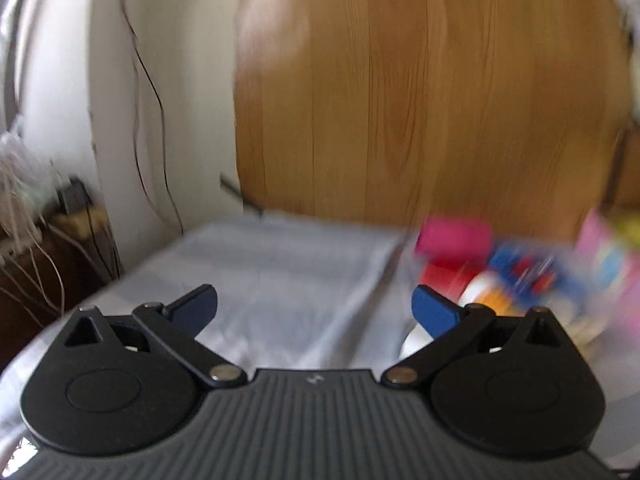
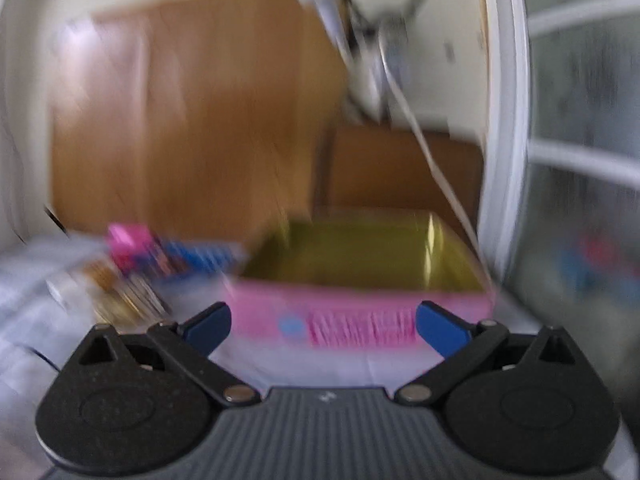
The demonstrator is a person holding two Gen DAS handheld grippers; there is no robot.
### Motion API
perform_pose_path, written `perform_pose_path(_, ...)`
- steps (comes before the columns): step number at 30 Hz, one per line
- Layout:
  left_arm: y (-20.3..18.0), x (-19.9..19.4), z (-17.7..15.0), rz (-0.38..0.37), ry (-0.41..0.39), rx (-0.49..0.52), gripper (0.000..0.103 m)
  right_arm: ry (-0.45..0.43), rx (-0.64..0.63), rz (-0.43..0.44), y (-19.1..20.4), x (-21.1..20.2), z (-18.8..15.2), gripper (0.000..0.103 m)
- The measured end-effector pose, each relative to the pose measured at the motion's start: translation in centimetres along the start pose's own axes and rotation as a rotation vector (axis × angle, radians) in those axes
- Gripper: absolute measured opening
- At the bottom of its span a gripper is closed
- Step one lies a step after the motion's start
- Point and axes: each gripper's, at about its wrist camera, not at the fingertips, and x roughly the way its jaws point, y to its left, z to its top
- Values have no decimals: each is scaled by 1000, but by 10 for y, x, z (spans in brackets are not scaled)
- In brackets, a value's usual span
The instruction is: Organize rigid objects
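Both views are motion-blurred. My left gripper [image 1: 315, 312] is open and empty above a pale cloth-covered surface [image 1: 280, 272]. To its right lies a blurred pile of small packages: a pink box [image 1: 454, 236], a blue pack [image 1: 528, 268] and a red and white item [image 1: 460, 280]. My right gripper [image 2: 323, 326] is open and empty, facing a pink box with a gold inside [image 2: 360, 280] close ahead. The pile of packages [image 2: 152, 268] lies to its left.
A wooden board [image 1: 420, 100] stands behind the surface. Cables and a power strip [image 1: 24, 216] are at the left by a white wall. A window frame [image 2: 504, 140] and a white strap [image 2: 432, 160] are at the right.
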Motion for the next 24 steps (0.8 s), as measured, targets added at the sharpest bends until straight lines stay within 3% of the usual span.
perform_pose_path(3, -16, 57, -14, 22, 100, 36, 103, 135, -15, 5, -5, 51, -23, 103)
perform_pose_path(7, -19, 93, -29, 36, 210, 23, 103, 261, 50, -23, -17, 95, -42, 103)
perform_pose_path(11, -8, 114, -34, 8, 279, -67, 103, 233, 186, 2, -31, 106, -33, 103)
perform_pose_path(15, -7, 119, -35, 16, 269, -90, 103, 256, 35, -65, -13, 120, -32, 103)
perform_pose_path(24, -11, 98, -40, -33, 216, -45, 103, 239, 58, -32, -14, 110, -37, 103)
